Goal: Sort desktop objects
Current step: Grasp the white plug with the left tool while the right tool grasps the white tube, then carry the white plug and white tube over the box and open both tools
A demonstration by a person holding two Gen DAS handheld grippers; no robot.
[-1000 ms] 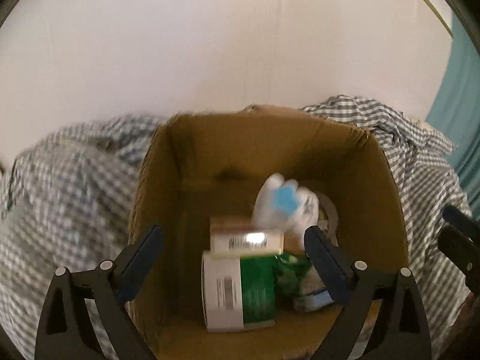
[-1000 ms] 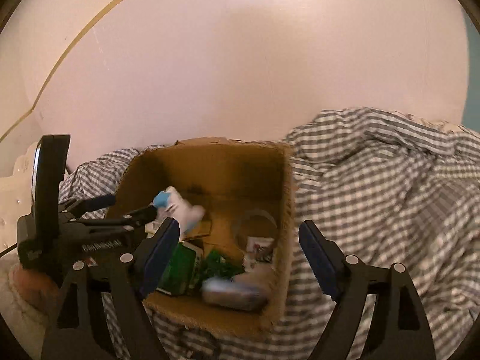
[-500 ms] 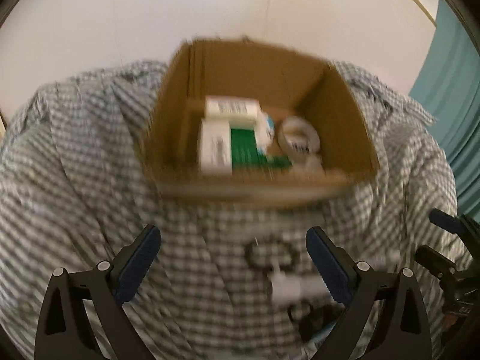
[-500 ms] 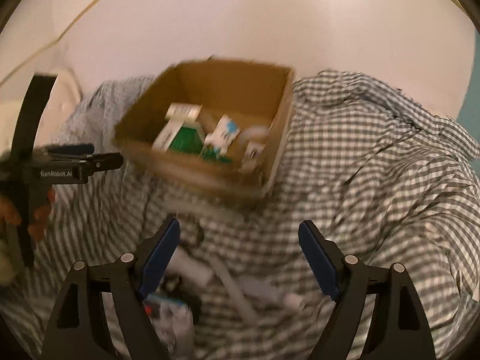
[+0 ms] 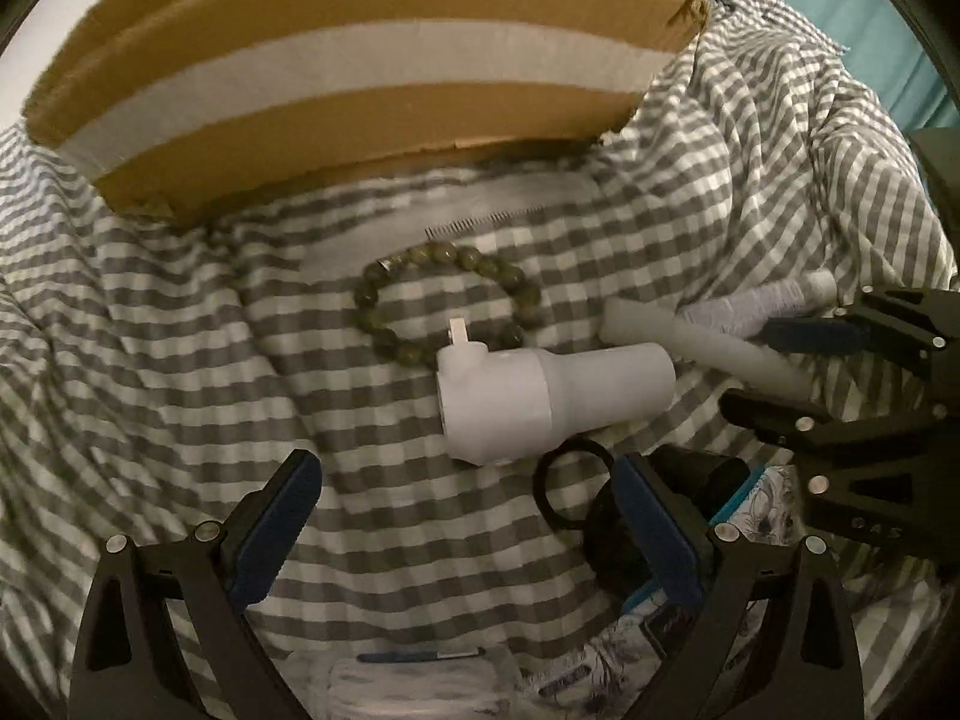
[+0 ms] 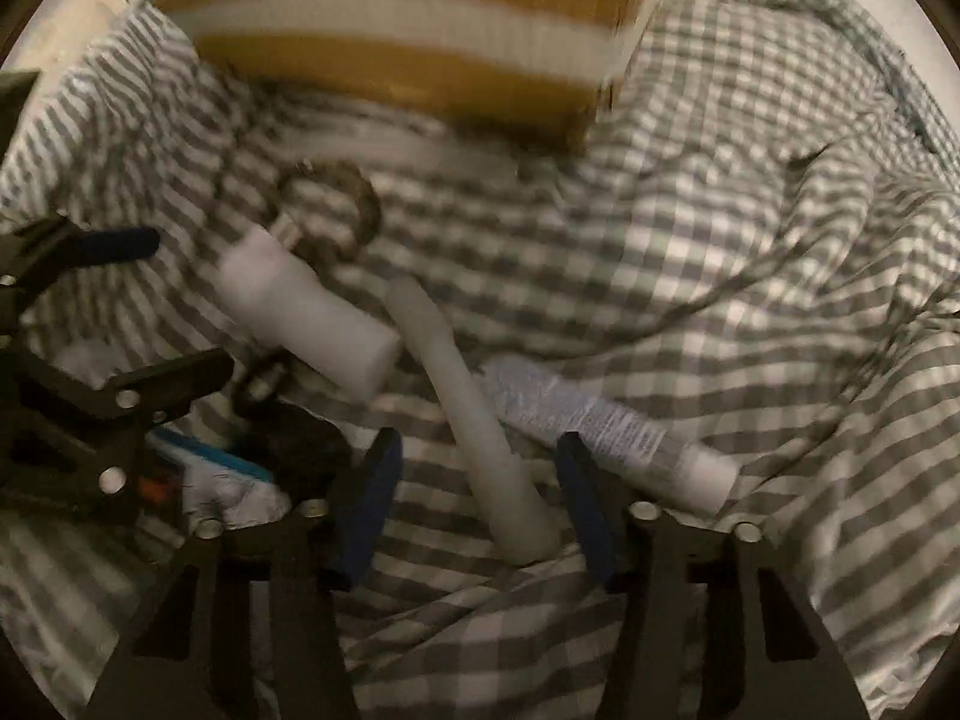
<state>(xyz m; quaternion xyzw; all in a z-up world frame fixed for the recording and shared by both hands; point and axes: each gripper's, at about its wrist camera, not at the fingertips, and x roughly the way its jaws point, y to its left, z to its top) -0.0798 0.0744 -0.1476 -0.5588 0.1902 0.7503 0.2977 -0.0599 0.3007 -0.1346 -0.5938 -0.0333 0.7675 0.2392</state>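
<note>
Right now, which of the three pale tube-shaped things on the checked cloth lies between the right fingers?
The plain, unprinted stick; its end lies between them. The printed tube lies beside it, and the fat bottle farther left.

- A rumpled grey-and-white gingham cloth (image 5: pixel 180 312) covers the whole surface, creased into folds at the right.
- A pale wall (image 6: pixel 900 0) shows behind it.
- Teal fabric (image 5: pixel 870 12) hangs at the far right.
- Lighting is dim and warm.

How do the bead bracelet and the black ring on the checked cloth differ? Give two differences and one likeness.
The bead bracelet is made of separate green beads; the black ring is one smooth band. The bracelet is the wider loop. Both lie flat on the checked cloth, beside the white plastic fitting.
</note>
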